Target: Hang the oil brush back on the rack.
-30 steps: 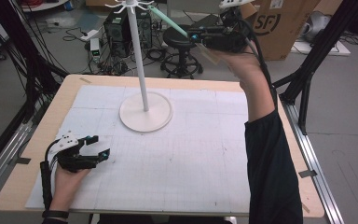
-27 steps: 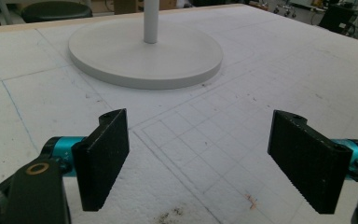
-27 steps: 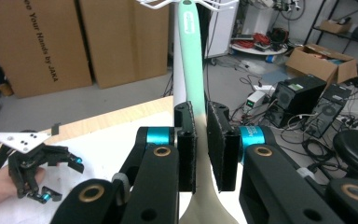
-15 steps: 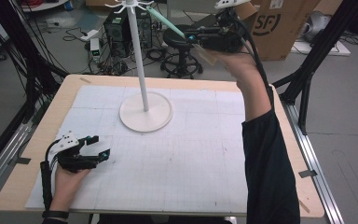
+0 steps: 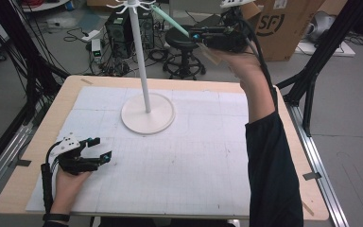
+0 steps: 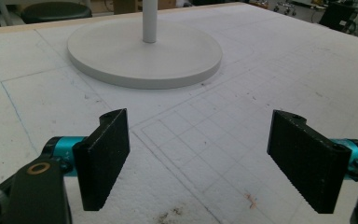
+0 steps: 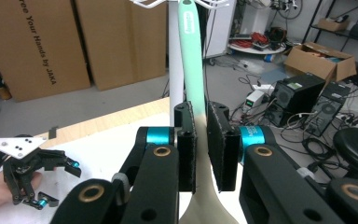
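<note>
One long spatula (image 7: 189, 56), mint handle, pale blade end, is clamped flat in the right gripper (image 7: 200, 149) up by the rack's hooks (image 7: 177, 3). Likely light, stiff, smooth; mid-handle hold suits. Left gripper (image 6: 198, 158) rests wide on counter (image 5: 194, 156).

The table (image 5: 283, 198) has a light wooden top, and a white mat (image 5: 189, 165) with a thin grid of lines covers almost all of it, leaving a wooden border around. On the mat, toward the far side and a little left of its middle, stands a round white base (image 5: 148, 113) with a thin white pole (image 5: 140, 56) rising straight up from its centre. Near the base the mat is mostly clean, while closer to the near edge it has small dark spots and scuffs.
</note>
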`<state>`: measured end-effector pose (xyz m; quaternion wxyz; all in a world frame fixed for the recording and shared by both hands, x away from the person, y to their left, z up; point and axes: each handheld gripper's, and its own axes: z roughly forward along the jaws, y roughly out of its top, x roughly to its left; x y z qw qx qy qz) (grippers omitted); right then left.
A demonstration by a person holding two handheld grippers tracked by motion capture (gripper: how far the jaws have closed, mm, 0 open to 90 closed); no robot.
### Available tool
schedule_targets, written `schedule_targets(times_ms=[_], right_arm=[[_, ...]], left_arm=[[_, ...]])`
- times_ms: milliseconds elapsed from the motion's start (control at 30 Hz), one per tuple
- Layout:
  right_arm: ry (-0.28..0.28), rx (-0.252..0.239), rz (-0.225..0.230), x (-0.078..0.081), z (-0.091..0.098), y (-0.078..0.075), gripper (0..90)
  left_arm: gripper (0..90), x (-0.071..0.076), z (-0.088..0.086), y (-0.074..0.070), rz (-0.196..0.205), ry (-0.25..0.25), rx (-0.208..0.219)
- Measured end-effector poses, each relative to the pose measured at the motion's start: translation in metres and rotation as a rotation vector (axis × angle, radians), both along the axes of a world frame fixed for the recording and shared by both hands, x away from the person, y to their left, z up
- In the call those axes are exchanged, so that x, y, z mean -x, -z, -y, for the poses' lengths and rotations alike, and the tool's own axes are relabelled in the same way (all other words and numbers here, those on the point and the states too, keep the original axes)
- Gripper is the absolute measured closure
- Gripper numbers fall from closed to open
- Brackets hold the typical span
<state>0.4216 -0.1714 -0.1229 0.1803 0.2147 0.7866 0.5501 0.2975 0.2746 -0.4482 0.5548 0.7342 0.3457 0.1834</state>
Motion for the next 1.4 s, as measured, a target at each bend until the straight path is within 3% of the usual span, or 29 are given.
schedule_targets(times_ms=[933,1167,1400], right_arm=[[-0.055,0.046,-0.051,-0.007,-0.026,0.015,80.7],[-0.056,0.052,-0.057,-0.007,-0.03,0.022,65.4],[-0.087,0.049,-0.077,0.003,-0.009,0.042,51.5]], left_arm=[[21.6,0.0,0.0,0.0,0.003,0.002,-0.004],[21.6,0.0,0.0,0.0,0.003,0.003,-0.004],[21.6,0.0,0.0,0.0,0.002,0.003,-0.008]])
